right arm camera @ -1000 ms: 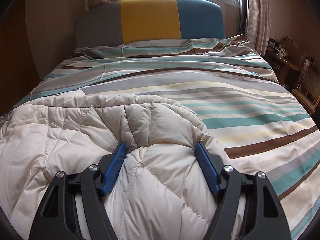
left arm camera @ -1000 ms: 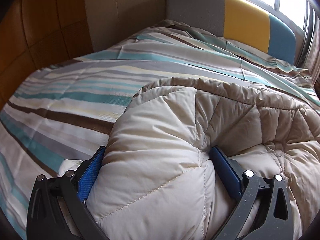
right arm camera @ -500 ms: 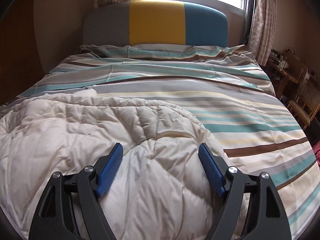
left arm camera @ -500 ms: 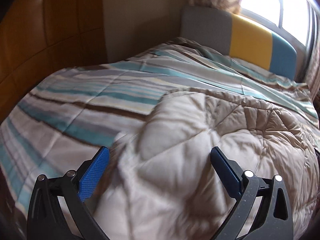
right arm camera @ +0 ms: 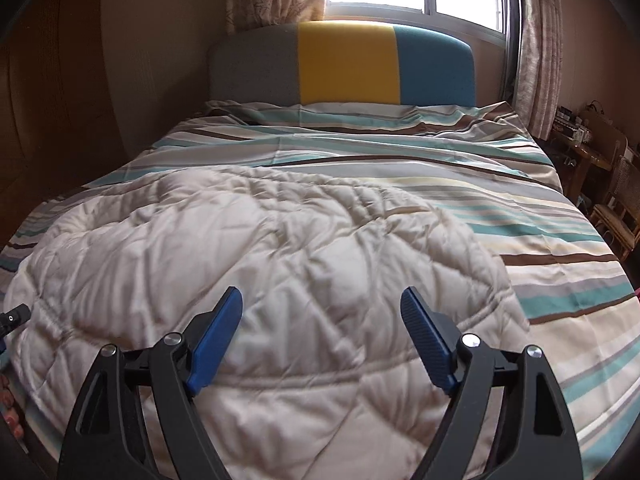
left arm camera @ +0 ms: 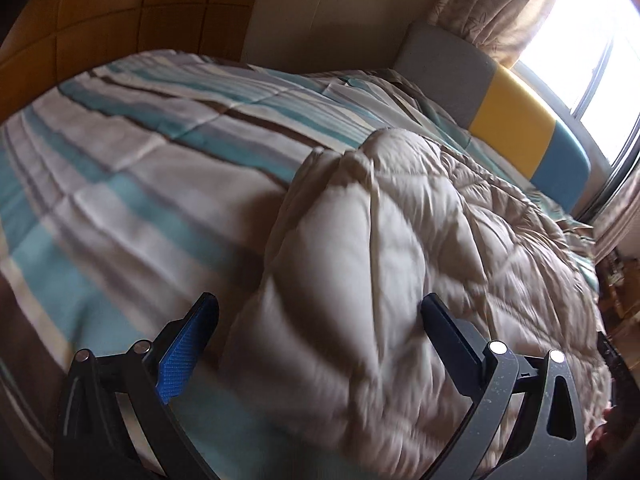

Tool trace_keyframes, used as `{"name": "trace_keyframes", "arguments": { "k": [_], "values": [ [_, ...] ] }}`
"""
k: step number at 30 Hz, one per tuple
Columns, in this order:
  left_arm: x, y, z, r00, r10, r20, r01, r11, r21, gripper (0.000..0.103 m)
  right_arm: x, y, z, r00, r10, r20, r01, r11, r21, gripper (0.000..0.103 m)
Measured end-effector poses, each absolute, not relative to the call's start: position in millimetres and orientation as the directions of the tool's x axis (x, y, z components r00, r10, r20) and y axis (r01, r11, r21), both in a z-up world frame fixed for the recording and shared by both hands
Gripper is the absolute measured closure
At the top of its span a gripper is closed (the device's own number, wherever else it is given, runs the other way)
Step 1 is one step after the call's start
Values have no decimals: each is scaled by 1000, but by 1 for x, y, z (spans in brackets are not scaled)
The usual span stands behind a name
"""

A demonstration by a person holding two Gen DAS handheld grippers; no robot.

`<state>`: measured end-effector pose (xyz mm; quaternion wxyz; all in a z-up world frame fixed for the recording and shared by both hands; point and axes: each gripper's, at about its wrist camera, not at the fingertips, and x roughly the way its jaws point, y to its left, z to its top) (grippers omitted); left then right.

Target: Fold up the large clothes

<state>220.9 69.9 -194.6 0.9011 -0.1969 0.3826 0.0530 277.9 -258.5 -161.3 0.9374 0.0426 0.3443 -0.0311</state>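
Cream quilted garment, a large padded piece, lying in a broad bundle on the striped bed, at the foot edge and towards its left side, well apart from the grey, yellow and blue headboard. The right hand-held gripper stands above the garment with its jaws spread, having just been opening; the blue pads press on nothing. The left hand-held gripper, seen in a blurred view, is likewise spread wide and empty, with a puffed fold of the garment ahead of it. Judged from the doubled far edge, one fold appears laid and released; the bundle remains broad and rumpled, so further folds and smoothing are probably left
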Motion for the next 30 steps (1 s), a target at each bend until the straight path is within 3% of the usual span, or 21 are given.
{"name": "trace_keyframes", "arguments": {
  "k": [6, 8, 10, 12, 17, 19, 25, 30],
  "values": [
    [178, 67, -195, 739, -146, -658, -177, 900, -398, 3, 243, -235, -164, 782, 10, -623, 47, 996, 75, 22],
    [166, 67, -196, 746, -164, -645, -171, 889, -424, 4, 233, -230, -167, 785, 39, -618, 35, 994, 106, 31],
    [162, 65, -197, 749, -190, -635, -157, 879, -449, 12, 224, -227, -168, 786, 92, -611, 1, 989, 150, 45],
    [159, 60, -201, 738, -228, -635, -135, 872, -471, 29, 217, -221, -168, 789, 119, -602, -29, 987, 157, 53],
    [166, 51, -208, 724, -302, -620, -97, 845, -526, 31, 225, -203, -163, 799, 151, -582, -94, 987, 128, 64],
    [172, 52, -210, 726, -301, -618, -117, 832, -543, 31, 233, -196, -166, 783, 176, -597, -118, 984, 136, 75],
    [184, 60, -216, 746, -304, -592, -165, 778, -606, 31, 252, -180, -196, 702, 134, -699, -127, 990, 61, 77],
    [191, 59, -219, 780, -299, -550, -196, 718, -668, 31, 261, -180, -212, 671, 148, -727, -131, 988, 80, 77]
  ]
}}
